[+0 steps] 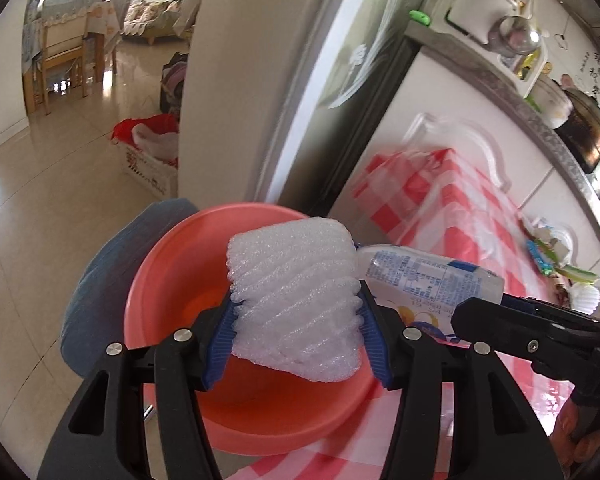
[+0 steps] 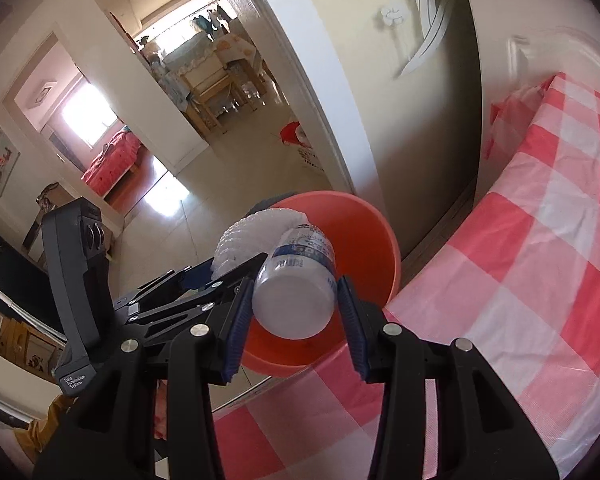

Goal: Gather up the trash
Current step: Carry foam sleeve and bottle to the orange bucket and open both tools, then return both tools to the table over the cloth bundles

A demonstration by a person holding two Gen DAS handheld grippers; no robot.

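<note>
Both tongs hang loaded over the orange basin (image 1: pixel 148 280): left tongs (image 1: pixel 298 312) squeezing foam netting (image 1: pixel 296 280), right tongs (image 2: pixel 296 312) clamping a plastic bottle (image 2: pixel 296 280), base toward camera.

A red-and-white checked cloth (image 1: pixel 452 216) covers the counter. At eleven o'clock, a wooden chair (image 1: pixel 60 64) stands on the tiled floor (image 1: pixel 40 200); a steel kettle (image 1: pixel 516 36) sits at one o'clock.

A white ribbed foam net (image 1: pixel 296 296) and a clear bottle (image 2: pixel 296 280) with a blue-printed white label are seen over a salmon-orange basin (image 1: pixel 148 280), beside a red-and-white checked tabletop (image 2: pixel 520 280), with blue pads (image 1: pixel 220 344) on black jaws.
</note>
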